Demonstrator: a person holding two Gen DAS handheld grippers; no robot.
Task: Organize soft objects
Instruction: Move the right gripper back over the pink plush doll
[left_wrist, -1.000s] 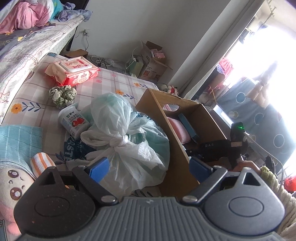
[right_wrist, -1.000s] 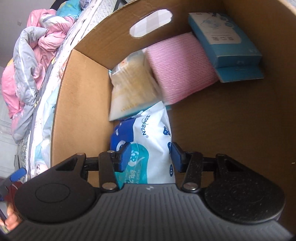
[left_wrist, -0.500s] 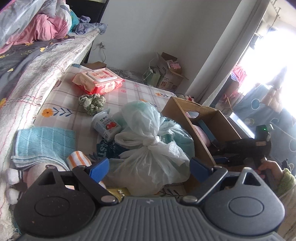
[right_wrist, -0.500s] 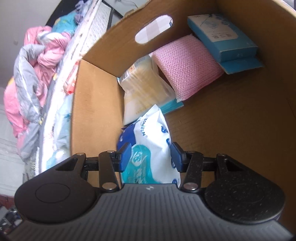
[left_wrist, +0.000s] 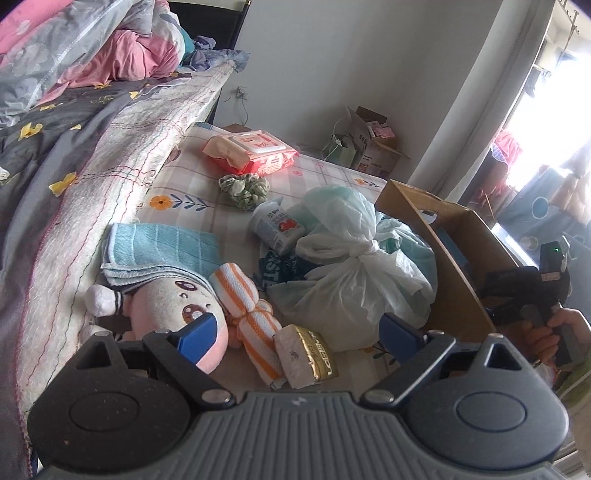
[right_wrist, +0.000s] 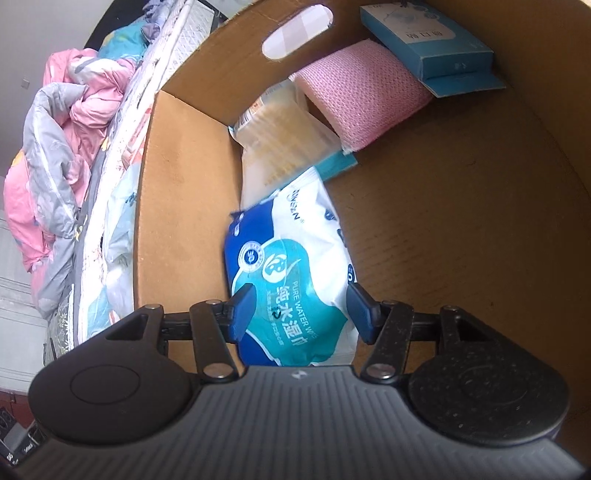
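Note:
My right gripper is open inside the cardboard box, its jaws wide on either side of a blue and white wet-wipes pack that lies on the box floor, not pinched. Beyond it lie a yellow packet, a pink sponge and a blue carton. My left gripper is open and empty above the mat, over a pink plush toy, an orange-striped cloth and a small wrapped pack. The box and the right gripper show at the right.
On the checked mat lie a tied white plastic bag, a folded blue towel, a small white pouch, a green scrunchie and a red wipes pack. A bed runs along the left. Boxes stand by the wall.
My right gripper has opened wider and pulled back a little, leaving the wipes pack on the box floor. My left gripper has drawn back and left, bringing the plush toy and striped cloth into view.

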